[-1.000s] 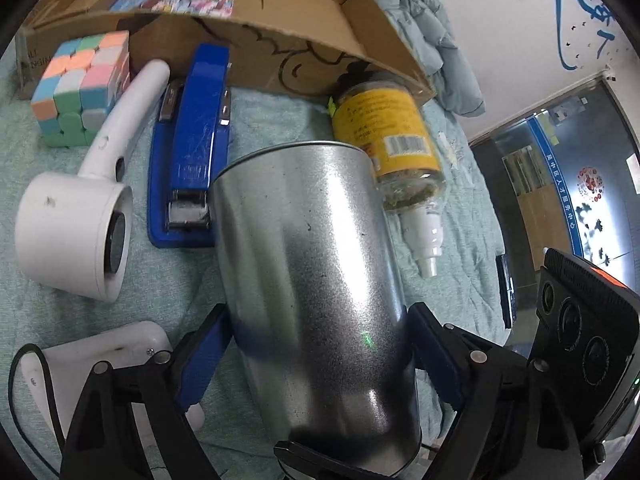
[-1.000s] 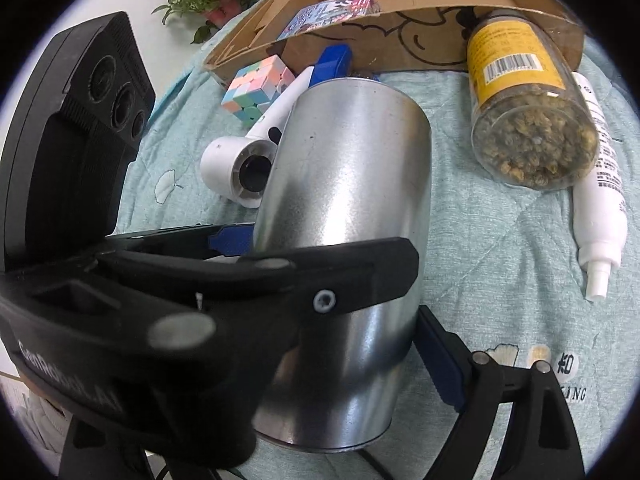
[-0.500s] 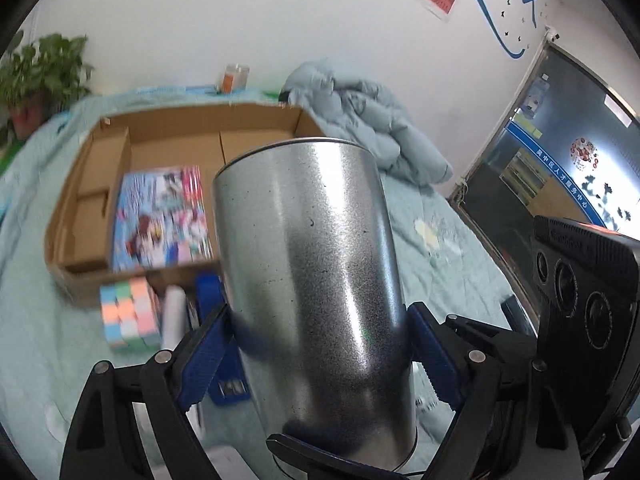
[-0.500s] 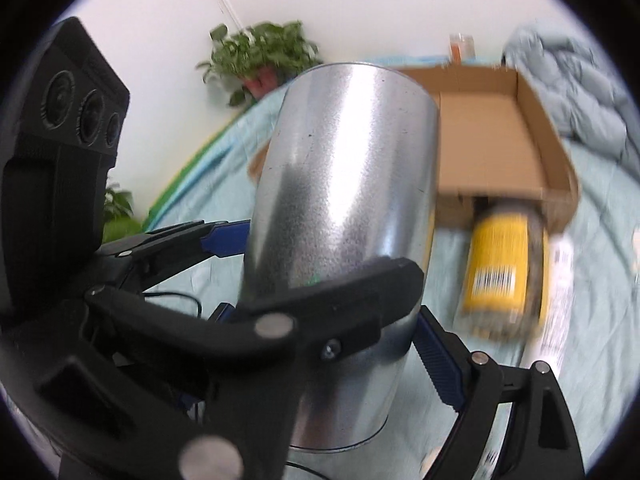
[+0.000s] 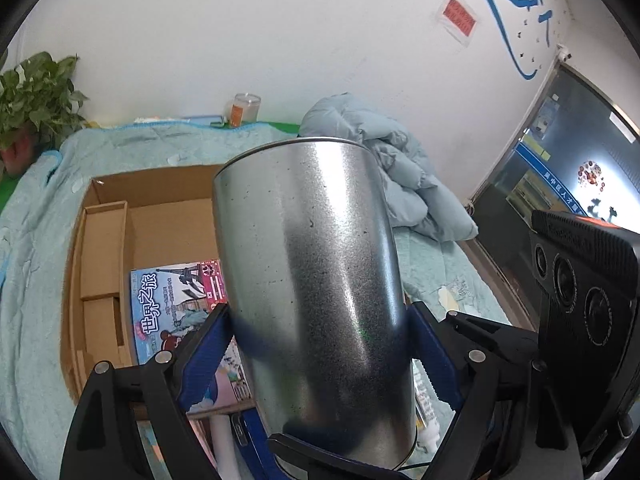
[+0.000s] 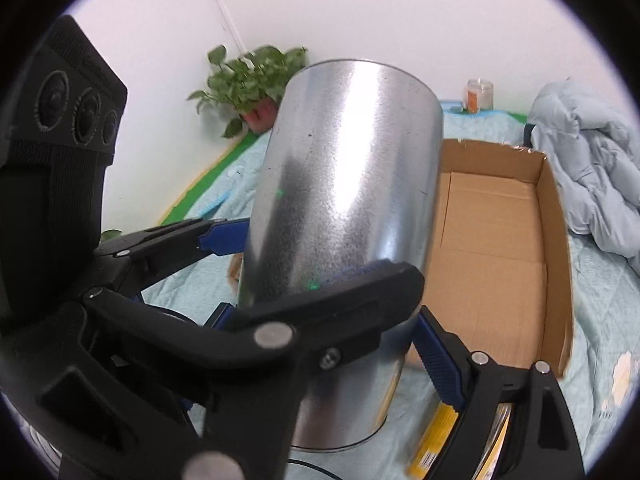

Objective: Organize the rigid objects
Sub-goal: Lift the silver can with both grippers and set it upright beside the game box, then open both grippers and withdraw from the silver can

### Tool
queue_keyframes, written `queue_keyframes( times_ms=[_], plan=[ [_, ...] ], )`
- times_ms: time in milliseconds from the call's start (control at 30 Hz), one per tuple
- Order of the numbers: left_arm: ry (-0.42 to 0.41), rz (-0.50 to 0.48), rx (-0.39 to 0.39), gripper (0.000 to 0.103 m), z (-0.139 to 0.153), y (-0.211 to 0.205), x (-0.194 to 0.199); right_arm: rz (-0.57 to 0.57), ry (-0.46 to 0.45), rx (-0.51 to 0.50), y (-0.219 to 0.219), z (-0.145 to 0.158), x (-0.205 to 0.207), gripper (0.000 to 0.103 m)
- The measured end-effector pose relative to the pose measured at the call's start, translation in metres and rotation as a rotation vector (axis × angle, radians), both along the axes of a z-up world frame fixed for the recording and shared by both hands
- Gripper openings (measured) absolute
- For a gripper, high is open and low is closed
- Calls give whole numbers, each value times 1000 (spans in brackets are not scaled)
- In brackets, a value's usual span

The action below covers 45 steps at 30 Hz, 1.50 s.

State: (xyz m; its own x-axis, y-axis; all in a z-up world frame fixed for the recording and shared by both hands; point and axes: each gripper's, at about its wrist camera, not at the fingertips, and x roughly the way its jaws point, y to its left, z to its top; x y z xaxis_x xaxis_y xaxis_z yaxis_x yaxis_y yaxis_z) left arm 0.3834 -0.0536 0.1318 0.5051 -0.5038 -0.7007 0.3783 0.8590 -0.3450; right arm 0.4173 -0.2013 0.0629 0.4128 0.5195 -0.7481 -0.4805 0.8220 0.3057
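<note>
A tall silver metal can (image 5: 320, 300) fills both views; it also shows in the right wrist view (image 6: 344, 208). My left gripper (image 5: 320, 344) is shut on the can, blue pads on both sides. My right gripper (image 6: 328, 344) is shut on the same can from the other side. Both hold it lifted above the bed, in front of an open cardboard box (image 5: 104, 240), also in the right wrist view (image 6: 496, 232). A colourful book (image 5: 176, 300) lies in the box. A yellow-labelled jar (image 6: 436, 436) lies below the can.
A crumpled pale blue jacket (image 5: 404, 184) lies right of the box on the teal bedspread (image 5: 32, 240). A potted plant (image 6: 252, 80) stands at the far left by the wall. A small glass jar (image 5: 244, 110) stands at the wall.
Both grippers have raised the can from the bedspread and tilted the views up. The cube, hair dryer and stapler have dropped out of sight; the box interior now shows.
</note>
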Motion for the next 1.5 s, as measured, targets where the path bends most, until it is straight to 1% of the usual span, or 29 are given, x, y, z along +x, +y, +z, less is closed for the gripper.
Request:
queue_keyframes(
  times_ms=[100, 200, 333, 400, 467, 533, 600, 700, 767, 800, 833, 900, 933, 1067, 1100, 1200, 1267, 1300, 1367, 1433, 1500],
  plan=[
    [77, -1, -30, 85, -21, -5, 33, 8, 64, -28, 0, -13, 22, 88],
    [149, -1, -60, 85, -53, -9, 61, 0, 115, -55, -3, -32, 40, 88],
    [224, -5, -63, 85, -93, -14, 85, -17, 194, -66, -7, -61, 57, 88],
    [265, -13, -64, 85, -114, -17, 93, -20, 232, -75, -10, -82, 65, 88],
    [297, -16, -61, 85, -131, -19, 99, -22, 255, -87, -9, -95, 68, 88],
    [324, -20, -41, 86, -148, -20, 103, -24, 292, -92, -9, -110, 71, 88],
    [348, -2, -23, 85, -159, -21, 108, -35, 334, -88, -8, -123, 73, 87],
    [361, 9, -8, 85, -173, -21, 110, -52, 368, -81, -7, -137, 81, 87],
    [348, 9, 35, 87, -172, -24, 109, -59, 377, -69, -6, -140, 79, 87],
    [340, 18, 69, 89, -170, -26, 110, -63, 380, -65, -6, -141, 78, 87],
    [338, 25, 84, 89, -169, -27, 111, -71, 388, -63, -6, -141, 78, 87],
    [343, 39, 85, 89, -165, -26, 111, -91, 403, -46, -8, -145, 79, 87],
    [339, 45, 85, 89, -164, -24, 111, -94, 411, -36, -8, -142, 77, 87],
    [281, 82, 126, 89, -149, -12, 102, -98, 404, -32, -8, -140, 78, 88],
    [267, 92, 125, 89, -144, -4, 98, -103, 404, -33, -8, -140, 78, 88],
    [214, 130, 71, 90, -127, 22, 81, -118, 386, -41, -11, -134, 76, 89],
    [156, 154, 70, 90, -116, 40, 64, -120, 340, -45, -13, -123, 69, 89],
    [106, 176, 79, 90, -108, 49, 50, -117, 309, -36, -16, -114, 62, 89],
    [37, 209, 77, 92, -98, 65, 24, -137, 245, -28, -22, -96, 46, 89],
    [-32, 264, 78, 99, -89, 80, -4, -198, 143, -40, -31, -77, 22, 89],
    [-117, 336, 77, 102, -81, 93, -39, -257, 60, -71, -36, -67, -3, 89]
  ],
)
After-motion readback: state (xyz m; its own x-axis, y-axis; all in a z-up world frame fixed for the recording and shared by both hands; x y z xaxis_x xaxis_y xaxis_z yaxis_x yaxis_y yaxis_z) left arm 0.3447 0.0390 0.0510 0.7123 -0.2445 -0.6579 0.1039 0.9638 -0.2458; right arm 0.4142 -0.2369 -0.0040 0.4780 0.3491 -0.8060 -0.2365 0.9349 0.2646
